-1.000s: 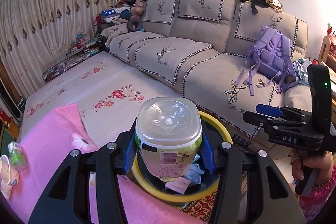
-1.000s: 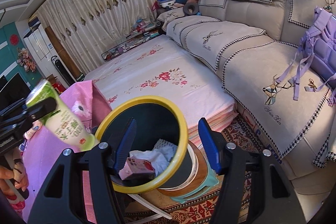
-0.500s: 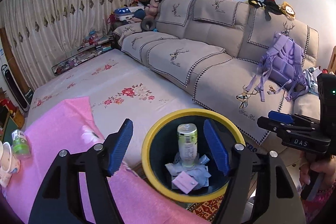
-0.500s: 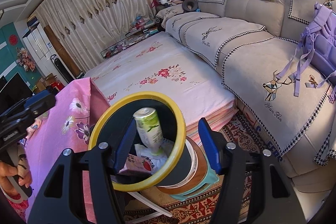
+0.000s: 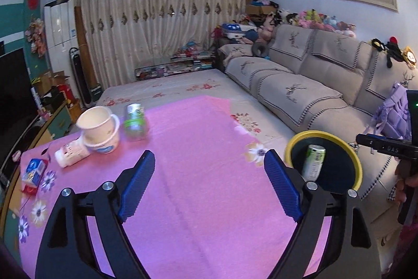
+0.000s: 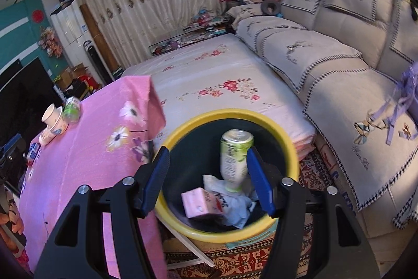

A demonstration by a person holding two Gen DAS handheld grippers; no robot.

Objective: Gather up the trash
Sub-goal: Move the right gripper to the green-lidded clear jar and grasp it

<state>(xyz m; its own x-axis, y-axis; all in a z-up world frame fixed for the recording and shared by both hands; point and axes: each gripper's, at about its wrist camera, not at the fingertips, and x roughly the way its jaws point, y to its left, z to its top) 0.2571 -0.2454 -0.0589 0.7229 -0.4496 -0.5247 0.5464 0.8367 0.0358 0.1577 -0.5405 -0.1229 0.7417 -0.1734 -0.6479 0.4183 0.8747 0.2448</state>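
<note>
A yellow-rimmed black bin (image 6: pixel 287 145) holds a green-and-white bottle (image 6: pixel 235 156), a pink carton (image 6: pixel 202 203) and crumpled paper (image 6: pixel 235 205); the bin also shows in the left wrist view (image 5: pixel 358 164). My right gripper (image 6: pixel 209 177) is open and empty above the bin. My left gripper (image 5: pixel 209 184) is open and empty over the pink tablecloth (image 5: pixel 203 137). On the cloth at the far left lie stacked paper cups (image 5: pixel 98 128), a small green bottle (image 5: pixel 134 122), a white bottle (image 5: pixel 71 154) and a blue-and-red carton (image 5: pixel 32 175).
A grey sofa (image 5: pixel 300 85) with a purple backpack (image 5: pixel 394 111) runs along the right. A flowered bed sheet (image 6: pixel 209 77) lies beyond the bin. The bin stands on stools over a patterned rug (image 6: pixel 243 260). A television (image 5: pixel 13 85) stands at the left.
My left gripper opened and dropped the green-and-white bottle into the bin, then swung left over the pink cloth. My right gripper stayed open above the bin.
</note>
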